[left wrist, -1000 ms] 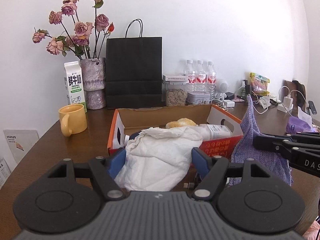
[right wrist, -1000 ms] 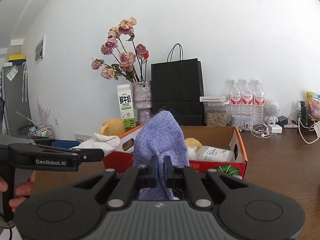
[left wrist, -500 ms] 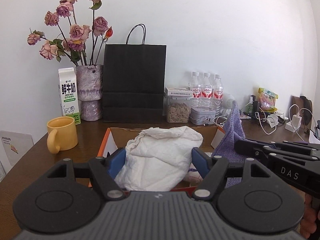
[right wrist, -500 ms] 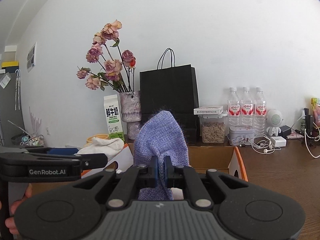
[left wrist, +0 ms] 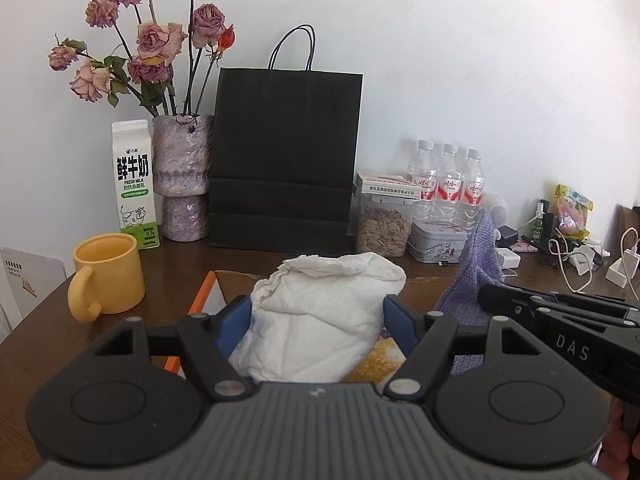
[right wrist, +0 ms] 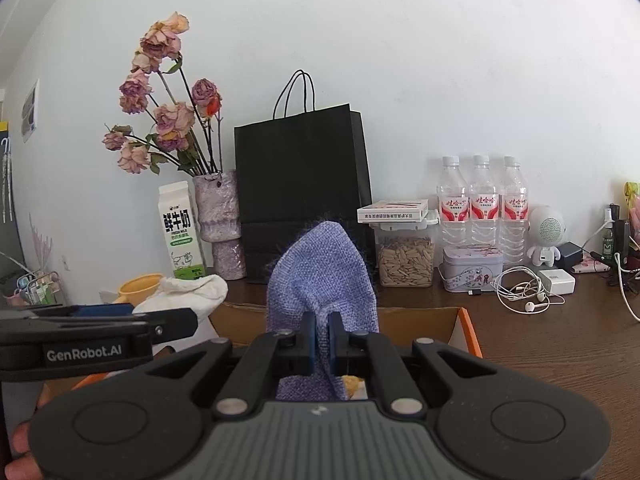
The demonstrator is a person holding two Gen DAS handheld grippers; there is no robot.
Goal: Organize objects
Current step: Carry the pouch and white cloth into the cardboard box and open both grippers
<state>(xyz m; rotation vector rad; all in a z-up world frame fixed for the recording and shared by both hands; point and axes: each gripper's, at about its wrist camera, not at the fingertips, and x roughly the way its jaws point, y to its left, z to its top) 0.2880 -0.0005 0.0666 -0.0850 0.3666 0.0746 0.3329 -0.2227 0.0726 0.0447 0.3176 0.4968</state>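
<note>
Carry both loads level over the cardboard box (right wrist: pixel 460 320): the left gripper (left wrist: pixel 316 320) is clamped wide on the white cloth (left wrist: pixel 320 312), and the right gripper (right wrist: pixel 322 340) is pinched narrow on the purple cloth (right wrist: pixel 324 276). Release, probably, only once each bundle is clear of the box wall. The box sits on a brown wooden table (right wrist: pixel 560 344), in front of the black paper bag (right wrist: pixel 300 188) against a white wall.

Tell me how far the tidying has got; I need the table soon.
Some things already lie in the cardboard box. In hand: the left tool grips a white cloth and the right tool is shut on a purple cloth, both over the box. Left: dropping both cloths; the yellow mug and earphones sit outside.
</note>
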